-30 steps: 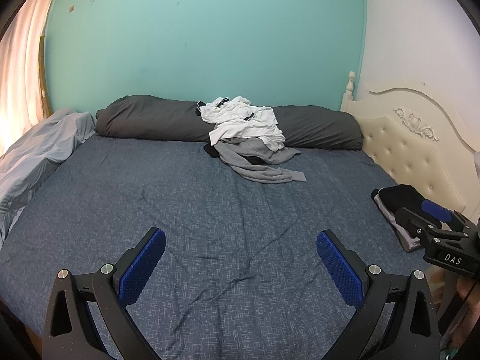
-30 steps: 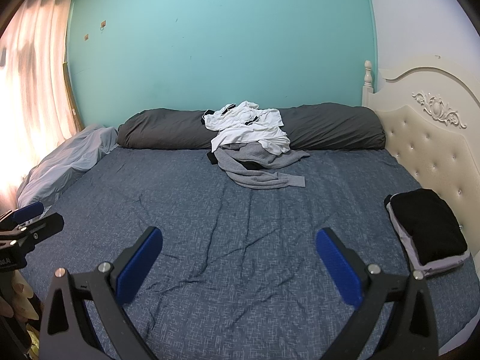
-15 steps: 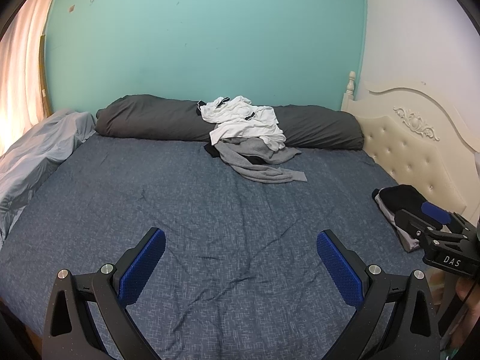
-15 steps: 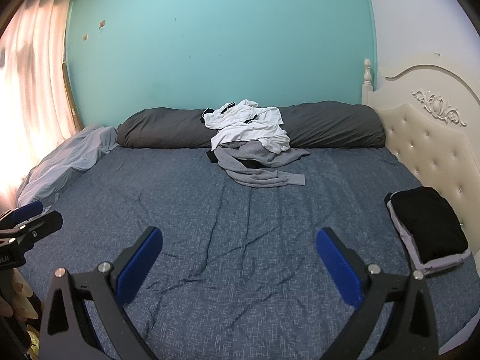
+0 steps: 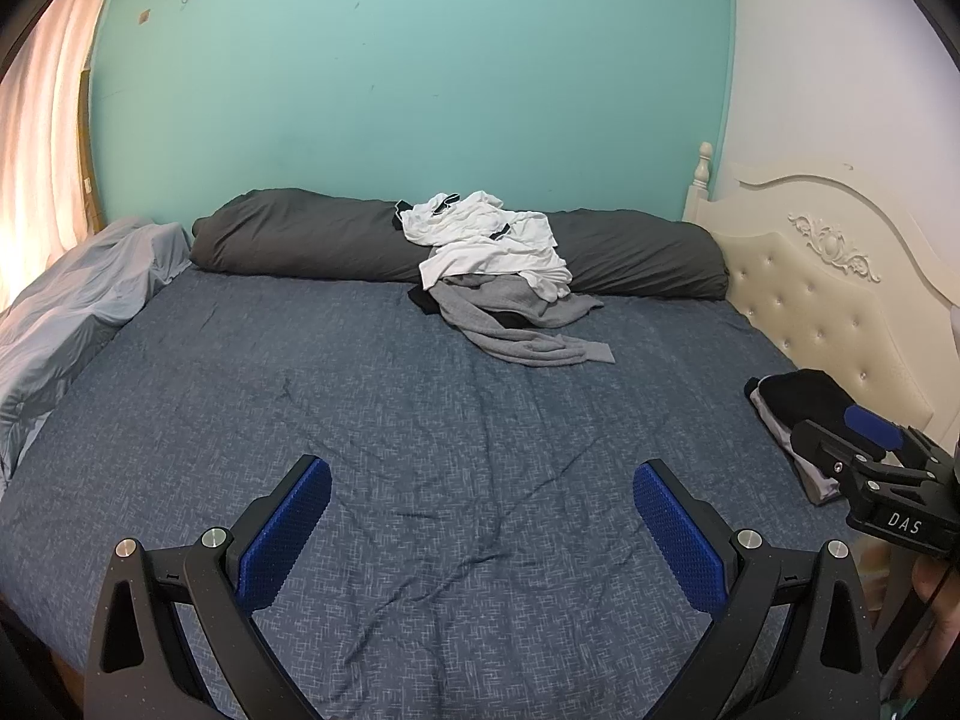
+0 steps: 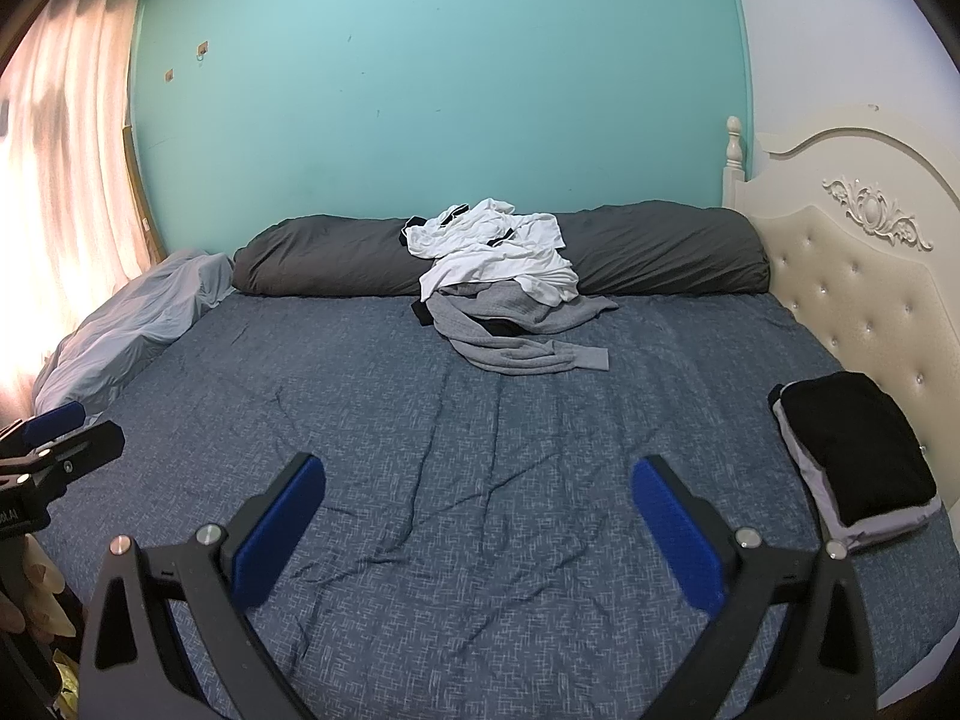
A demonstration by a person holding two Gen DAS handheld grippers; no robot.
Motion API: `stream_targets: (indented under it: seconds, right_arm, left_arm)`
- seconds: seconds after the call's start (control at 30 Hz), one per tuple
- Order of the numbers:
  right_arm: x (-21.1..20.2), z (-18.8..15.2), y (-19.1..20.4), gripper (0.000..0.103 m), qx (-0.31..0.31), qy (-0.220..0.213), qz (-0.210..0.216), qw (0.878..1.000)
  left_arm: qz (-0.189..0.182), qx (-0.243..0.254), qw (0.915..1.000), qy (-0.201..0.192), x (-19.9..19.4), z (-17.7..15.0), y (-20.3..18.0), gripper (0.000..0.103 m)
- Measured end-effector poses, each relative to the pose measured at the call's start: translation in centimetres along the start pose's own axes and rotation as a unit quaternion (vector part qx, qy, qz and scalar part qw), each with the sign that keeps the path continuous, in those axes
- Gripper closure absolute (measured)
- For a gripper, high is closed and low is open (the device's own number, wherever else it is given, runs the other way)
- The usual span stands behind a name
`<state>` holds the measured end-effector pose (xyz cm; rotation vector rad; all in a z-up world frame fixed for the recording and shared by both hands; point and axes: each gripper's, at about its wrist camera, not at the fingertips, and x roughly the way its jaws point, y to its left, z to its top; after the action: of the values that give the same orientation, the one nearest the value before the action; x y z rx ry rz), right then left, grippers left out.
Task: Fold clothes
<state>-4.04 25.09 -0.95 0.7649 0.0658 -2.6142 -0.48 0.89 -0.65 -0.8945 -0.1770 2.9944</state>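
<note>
I hold both grippers over the near side of the bed (image 5: 372,396), my left gripper (image 5: 483,531) and right gripper (image 6: 477,531) each with jaws wide apart and empty, nothing between the blue pads (image 6: 279,531). The clothes still to fold lie in a heap (image 6: 504,294) at the far side of the bed, well apart from me: a white shirt (image 5: 492,240) draped partly over the dark bolster (image 5: 300,237), a grey sweater (image 6: 510,336) spilling from under it onto the blue sheet, with something black tucked beneath that I cannot make out. A folded stack (image 6: 852,456), black on top of pale grey, sits at the right edge by the cream headboard (image 6: 864,276). The likely next step is reaching across to pull one garment free. The risk, as I judge it, is that the pieces are tangled, so gripping the shirt may drag the sweater along, or a pinch too deep may catch the bolster cover. Laying a garment out too far right could also knock the folded stack.
</note>
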Motion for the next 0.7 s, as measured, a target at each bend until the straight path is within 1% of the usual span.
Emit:
stream_targets:
  seconds: [0.53, 0.7]
  right_arm:
    - [0.5, 0.2, -0.4, 0.0, -0.005, 0.004, 0.012, 1.0]
    - [1.3, 0.1, -0.8, 0.0, -0.002, 0.012, 0.018, 1.0]
  left_arm:
    - [0.005, -0.001, 1.0, 0.004, 0.7, 0.6, -0.3, 0.0]
    - [0.012, -0.01, 0.9999, 0.005, 1.5, 0.8, -0.1, 0.0]
